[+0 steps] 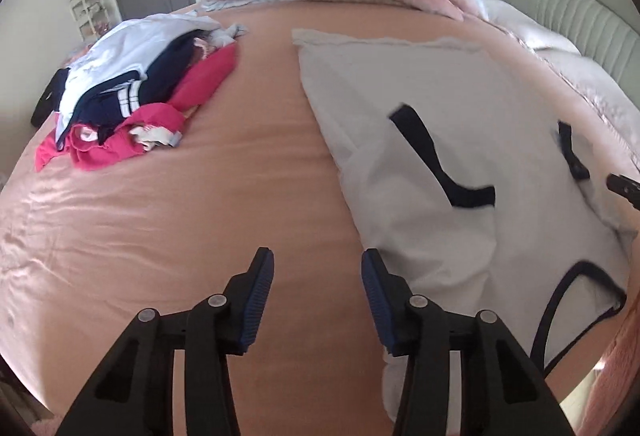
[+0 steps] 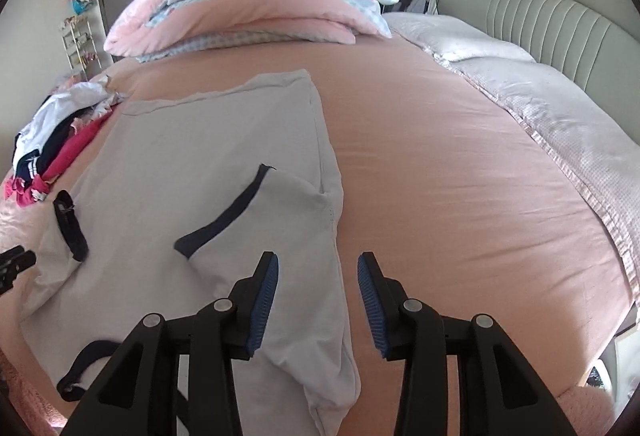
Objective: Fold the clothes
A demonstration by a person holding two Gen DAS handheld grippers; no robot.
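Note:
A white T-shirt with dark navy trim [image 1: 432, 140] lies flat on the pink bed, its sleeves folded in over the body; it also shows in the right wrist view [image 2: 192, 156]. My left gripper [image 1: 318, 272] is open and empty above the bare sheet just left of the shirt's edge. My right gripper [image 2: 318, 272] is open and empty, straddling the shirt's right edge near the folded sleeve [image 2: 280, 212]. The tip of the right gripper shows at the far right of the left wrist view [image 1: 624, 188].
A pile of clothes in pink, navy and white [image 1: 136, 96] lies on the bed's left side. A folded pink and checked quilt [image 2: 256, 4] sits at the far end. Pale pillows [image 2: 540, 108] and a grey headboard [image 2: 560, 0] line the right.

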